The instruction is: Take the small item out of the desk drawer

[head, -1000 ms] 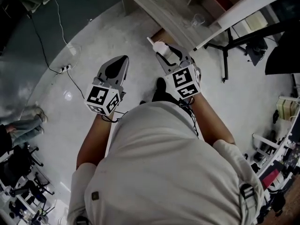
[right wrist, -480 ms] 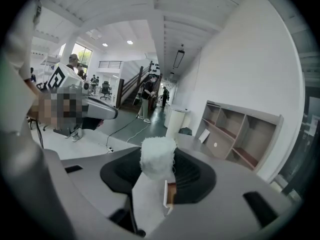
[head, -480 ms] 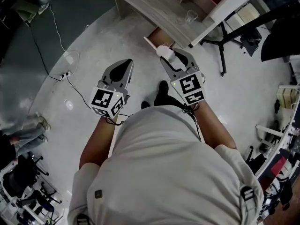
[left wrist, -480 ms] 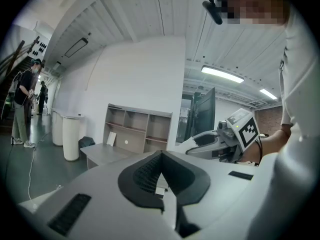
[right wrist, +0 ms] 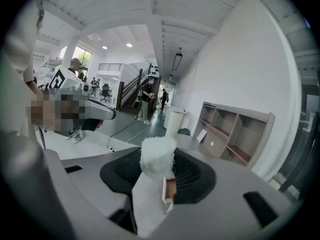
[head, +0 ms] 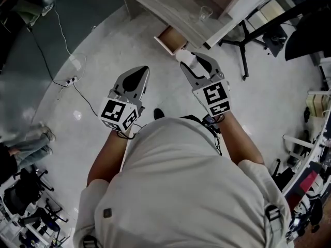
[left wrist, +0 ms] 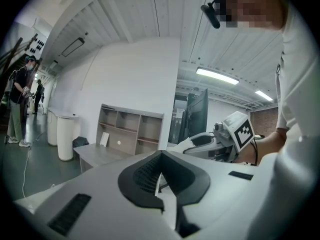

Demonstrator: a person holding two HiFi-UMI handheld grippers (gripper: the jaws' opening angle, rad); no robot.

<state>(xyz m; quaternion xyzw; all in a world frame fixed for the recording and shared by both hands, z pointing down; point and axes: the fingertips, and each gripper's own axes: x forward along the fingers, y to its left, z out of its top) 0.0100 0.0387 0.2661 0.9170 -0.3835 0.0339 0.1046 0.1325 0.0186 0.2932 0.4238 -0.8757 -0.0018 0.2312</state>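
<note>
My right gripper (head: 187, 59) is shut on a small white fluffy item (head: 183, 55), held above the floor just short of the desk's open drawer (head: 168, 38). In the right gripper view the fluffy item (right wrist: 158, 156) sits between the dark pads, and the drawer (right wrist: 170, 194) shows below it. My left gripper (head: 140, 71) hovers to the left at about the same height, jaws together with nothing in them. In the left gripper view its pads (left wrist: 145, 176) meet at the tip, and the right gripper (left wrist: 210, 144) shows off to the right.
The grey desk (head: 165, 6) carries a clear glass (head: 205, 12) and a shelf unit (left wrist: 131, 130). A cable and power strip (head: 71, 78) lie on the floor at the left. A black stand (head: 244, 40) is at the right. A white bin (left wrist: 65, 136) and a person (left wrist: 17, 104) are further off.
Both grippers have lifted and shifted, the right one still carrying the white item. The open drawer, earlier partly covered by the right gripper, now shows beyond its tip.
</note>
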